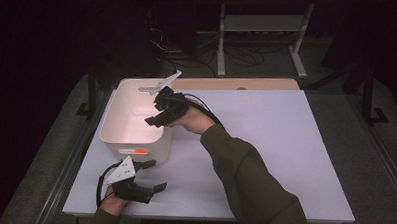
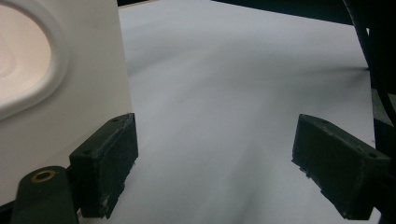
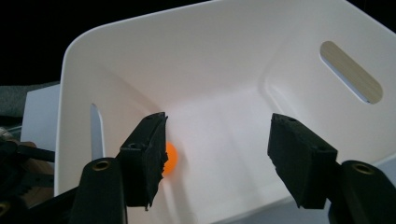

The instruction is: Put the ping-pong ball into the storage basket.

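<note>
A white plastic bin [image 1: 116,134] stands on the left part of the white table. A small orange ball [image 3: 171,158] lies on the bin's floor, half hidden behind one jaw in the right gripper view. My right gripper [image 1: 159,110] hangs over the bin's right rim and points down into it. Its jaws [image 3: 219,121] stand apart with nothing between them. An orange patch [image 1: 140,151] shows through the slot in the bin's near wall. My left gripper [image 1: 154,175] rests near the table's front edge, just in front of the bin, open and empty [image 2: 215,128].
The bin has slot handles [image 3: 350,72] in its walls. Its outer wall [image 2: 70,93] stands close beside one left jaw. The white table top [image 1: 265,144] stretches to the right of the bin. A wooden strip [image 1: 237,84] runs along the far edge, with a metal stand [image 1: 261,34] behind.
</note>
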`<action>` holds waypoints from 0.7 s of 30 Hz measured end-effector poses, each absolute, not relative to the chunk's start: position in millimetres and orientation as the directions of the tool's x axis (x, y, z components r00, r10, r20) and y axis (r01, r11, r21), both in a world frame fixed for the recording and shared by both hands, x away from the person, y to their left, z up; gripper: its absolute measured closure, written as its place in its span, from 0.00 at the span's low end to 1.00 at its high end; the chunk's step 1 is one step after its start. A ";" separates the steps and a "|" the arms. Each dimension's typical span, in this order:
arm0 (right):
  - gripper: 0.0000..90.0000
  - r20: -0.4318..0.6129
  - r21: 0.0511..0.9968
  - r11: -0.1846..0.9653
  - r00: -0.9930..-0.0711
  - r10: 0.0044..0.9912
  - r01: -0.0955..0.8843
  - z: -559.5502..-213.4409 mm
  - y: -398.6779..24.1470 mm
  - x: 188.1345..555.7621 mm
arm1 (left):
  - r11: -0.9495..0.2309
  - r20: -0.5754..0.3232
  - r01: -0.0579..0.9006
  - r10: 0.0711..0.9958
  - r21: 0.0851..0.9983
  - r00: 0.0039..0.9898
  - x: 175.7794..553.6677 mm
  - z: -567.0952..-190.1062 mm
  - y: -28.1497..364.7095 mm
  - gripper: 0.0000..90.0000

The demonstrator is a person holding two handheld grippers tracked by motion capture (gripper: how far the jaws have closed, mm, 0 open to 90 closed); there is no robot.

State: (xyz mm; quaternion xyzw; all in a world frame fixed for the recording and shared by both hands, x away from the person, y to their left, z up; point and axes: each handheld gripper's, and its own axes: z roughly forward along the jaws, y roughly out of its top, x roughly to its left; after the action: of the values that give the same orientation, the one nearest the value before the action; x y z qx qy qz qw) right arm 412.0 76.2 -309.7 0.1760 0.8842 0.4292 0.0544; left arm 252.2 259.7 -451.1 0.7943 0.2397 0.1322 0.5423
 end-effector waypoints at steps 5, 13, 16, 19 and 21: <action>0.38 0.048 0.787 0.555 -0.924 0.378 0.268 -305.2 63.2 410.5 | -0.299 -0.049 0.238 0.524 0.924 0.850 252.4 -451.1 259.4 0.16; 0.34 0.043 0.795 0.536 -0.910 0.413 0.282 -303.9 40.9 409.5 | -0.301 -0.050 0.240 0.525 0.923 0.849 252.5 -451.2 258.9 0.16; 0.33 0.048 0.798 0.526 -0.902 0.430 0.293 -304.2 32.2 408.2 | -0.300 -0.050 0.240 0.525 0.923 0.849 252.5 -451.2 258.9 0.16; 0.31 0.046 0.802 0.519 -0.895 0.443 0.297 -305.5 22.4 407.3 | -0.301 -0.054 0.245 0.526 0.922 0.849 252.9 -451.2 258.8 0.16; 0.29 0.046 0.802 0.514 -0.891 0.452 0.303 -306.2 17.6 406.9 | -0.298 -0.060 0.250 0.527 0.921 0.848 252.8 -451.4 258.2 0.16</action>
State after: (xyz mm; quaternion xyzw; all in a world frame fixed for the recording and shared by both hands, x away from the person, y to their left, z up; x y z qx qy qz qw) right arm 406.9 17.6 -306.2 0.2181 0.8661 0.4418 0.0845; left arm 252.8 258.2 -451.4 0.7952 0.2442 0.1280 0.5400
